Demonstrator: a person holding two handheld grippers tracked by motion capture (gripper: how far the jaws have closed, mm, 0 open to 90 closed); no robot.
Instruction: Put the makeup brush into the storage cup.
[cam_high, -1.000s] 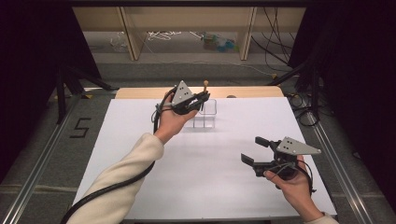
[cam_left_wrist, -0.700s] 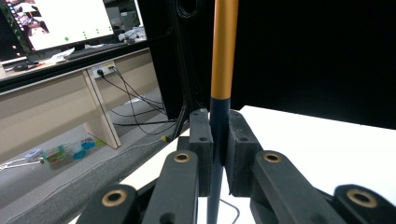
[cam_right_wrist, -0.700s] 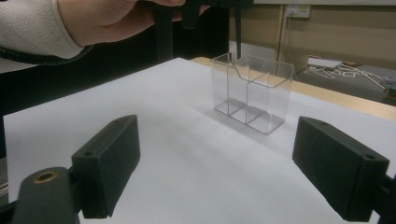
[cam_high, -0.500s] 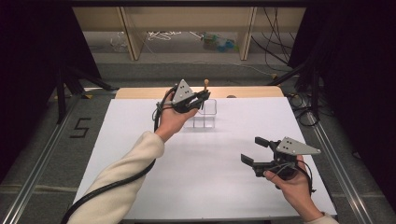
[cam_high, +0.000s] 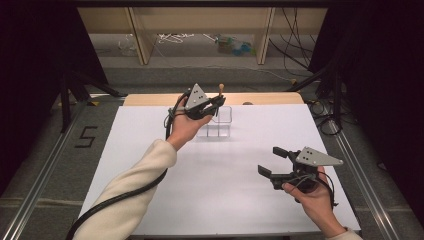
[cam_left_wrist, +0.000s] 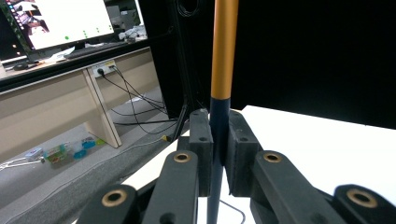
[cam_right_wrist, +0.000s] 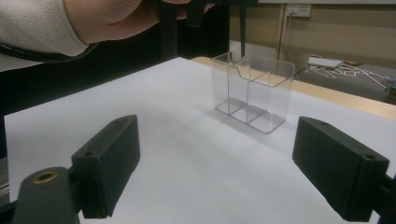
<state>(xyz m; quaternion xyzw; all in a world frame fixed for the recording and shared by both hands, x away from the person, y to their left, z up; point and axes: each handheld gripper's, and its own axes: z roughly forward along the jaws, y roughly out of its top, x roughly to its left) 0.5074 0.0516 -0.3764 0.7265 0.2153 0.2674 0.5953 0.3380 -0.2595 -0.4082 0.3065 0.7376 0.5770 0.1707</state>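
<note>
A clear plastic holder (cam_high: 216, 122) with several compartments stands at the far middle of the white table (cam_high: 150, 130); it is also clear in the right gripper view (cam_right_wrist: 252, 91). Above it my left gripper (cam_high: 216, 104) is shut on a thin upright stick (cam_left_wrist: 219, 107), orange above and dark blue below, whose top (cam_high: 221, 88) pokes up past the jaws. Its lower end hangs over the holder's back part (cam_right_wrist: 243, 32). My right gripper (cam_high: 272, 161) is held low at the near right, open and empty, facing the holder.
A wooden strip (cam_high: 270, 98) runs along the table's far edge. Beyond it are wooden shelf legs (cam_high: 263, 35) and cables on the floor. Metal rails (cam_high: 45, 165) flank the table. A monitor (cam_left_wrist: 60, 21) stands on a desk behind.
</note>
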